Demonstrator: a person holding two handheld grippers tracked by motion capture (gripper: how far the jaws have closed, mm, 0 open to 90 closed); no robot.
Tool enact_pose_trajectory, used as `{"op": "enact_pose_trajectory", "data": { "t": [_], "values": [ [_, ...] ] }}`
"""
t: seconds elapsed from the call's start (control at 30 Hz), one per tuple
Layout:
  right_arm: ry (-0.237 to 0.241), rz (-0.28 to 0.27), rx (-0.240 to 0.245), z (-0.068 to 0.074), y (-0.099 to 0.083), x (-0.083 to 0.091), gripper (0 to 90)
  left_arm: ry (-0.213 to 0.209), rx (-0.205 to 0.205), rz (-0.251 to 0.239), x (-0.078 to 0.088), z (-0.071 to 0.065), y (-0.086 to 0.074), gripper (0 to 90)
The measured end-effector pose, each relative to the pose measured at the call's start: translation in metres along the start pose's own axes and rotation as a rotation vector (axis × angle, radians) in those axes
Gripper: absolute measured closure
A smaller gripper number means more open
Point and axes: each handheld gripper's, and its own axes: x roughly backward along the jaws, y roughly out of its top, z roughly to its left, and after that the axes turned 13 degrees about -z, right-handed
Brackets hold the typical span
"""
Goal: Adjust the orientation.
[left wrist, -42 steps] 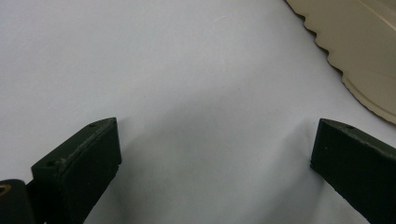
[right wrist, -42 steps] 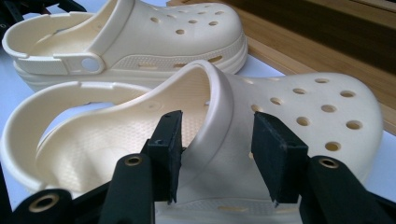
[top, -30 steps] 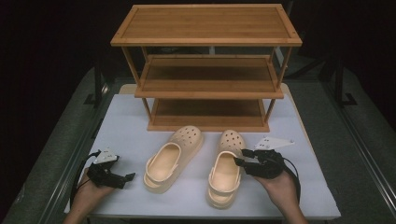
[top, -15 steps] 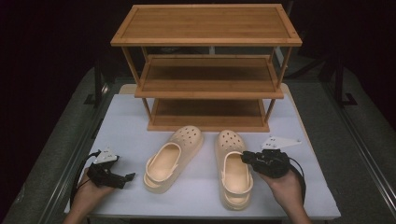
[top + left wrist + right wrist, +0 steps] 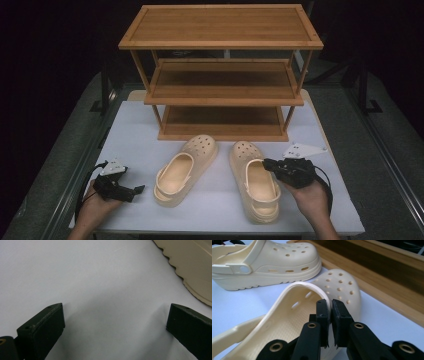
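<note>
High view: two cream clogs lie on the white desk (image 5: 140, 125) in front of a three-tier wooden shoe rack (image 5: 222, 80). The right tongs (image 5: 267, 164) have just been closing and now pinch the side rim of the right clog (image 5: 255, 182), which lies toe toward the rack. The left clog (image 5: 182, 170) lies just beside it, angled, untouched. The left tongs (image 5: 137, 189) rest near the desk's left edge, spread, with nothing between them.

Risk assessment: the grip takes a thin, flexible rim on one side only. On lifting, the clog will probably hang tilted and could twist or slip out. A tilted toe may also catch a rack shelf edge.

View comparison: the right gripper view shows the rim wall of the right clog (image 5: 307, 290) seated between the jaws of the right tongs (image 5: 330, 305), a detail too small to confirm from above. The left gripper view shows the left tongs (image 5: 113, 320) over bare desk, with a scalloped sole edge (image 5: 190, 267) at upper right.
</note>
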Motion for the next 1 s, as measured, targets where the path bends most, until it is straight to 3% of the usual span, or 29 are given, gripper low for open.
{"op": "enact_pose_trajectory", "data": {
  "t": [0.27, 0.47, 0.67, 0.8, 1.0],
  "values": [
    [-0.014, -0.015, 0.015, -0.027, -0.002, 0.014, 84.6, 0.0, 0.0, -0.001, 0.0, 0.0, 0.0, 1.0],
    [0.0, -0.019, 0.035, -0.045, -0.004, 0.012, 84.4, 0.0, 0.001, 0.0, 0.0, 0.0, 0.0, 1.0],
    [0.031, -0.02, 0.018, -0.043, -0.012, 0.011, 81.6, 0.0, 0.001, 0.0, 0.0, 0.0, 0.0, 1.0],
    [0.026, -0.02, -0.001, -0.041, -0.015, 0.014, 78.8, 0.0, 0.001, 0.0, 0.0, 0.0, 0.0, 1.0],
    [0.011, -0.006, -0.041, -0.041, -0.018, 0.013, 61.0, -0.002, 0.006, -0.001, 0.0, 0.0, 0.0, 1.0]
  ]
}}
